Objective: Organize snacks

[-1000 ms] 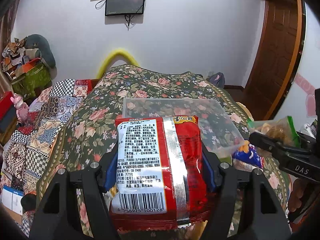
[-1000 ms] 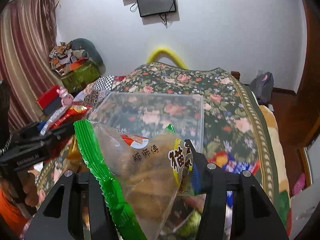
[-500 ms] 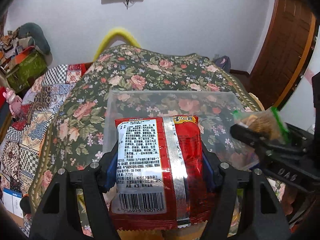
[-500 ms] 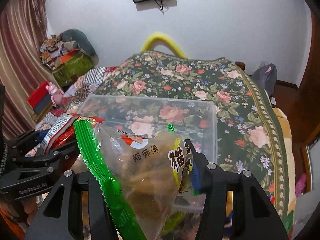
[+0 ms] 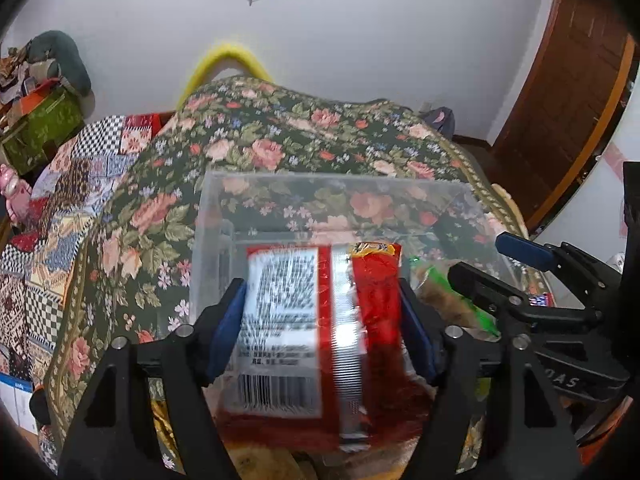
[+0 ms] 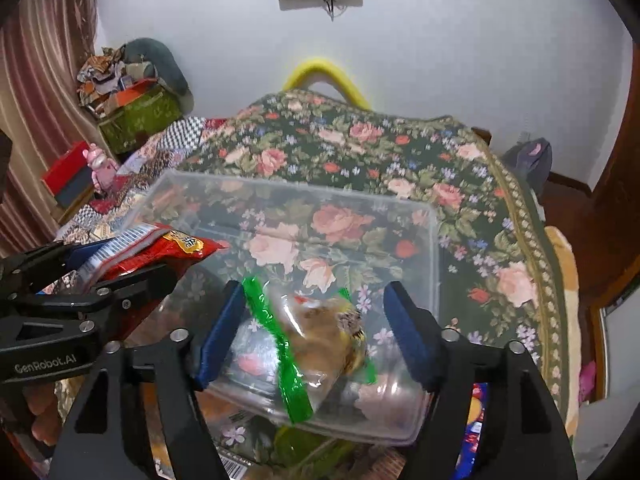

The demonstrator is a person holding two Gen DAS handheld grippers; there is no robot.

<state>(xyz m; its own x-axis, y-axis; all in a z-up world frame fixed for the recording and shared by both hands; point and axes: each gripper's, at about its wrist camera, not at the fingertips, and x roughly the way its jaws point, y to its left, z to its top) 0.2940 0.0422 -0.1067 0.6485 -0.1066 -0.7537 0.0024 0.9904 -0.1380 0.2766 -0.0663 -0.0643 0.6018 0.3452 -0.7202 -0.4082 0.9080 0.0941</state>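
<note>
Left tool [image 5: 322,316]: your blue pads pinch the red foil snack packet with the white barcode label [image 5: 316,332] over the near edge of the clear plastic rectangular bin [image 6: 434,248].
Right tool [image 6: 312,332]: spread wide; the green-edged clear bag of brown snacks [image 6: 316,336] sits loose between the pads (blurred), inside the bin.
Bin: on the floral bedspread [image 6: 400,148].

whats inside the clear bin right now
One snack: the green-edged bag lies in the near end of the clear bin, between the open right gripper fingers. The far end shows only the floral cloth through the plastic. The bag hides the floor under it.
</note>
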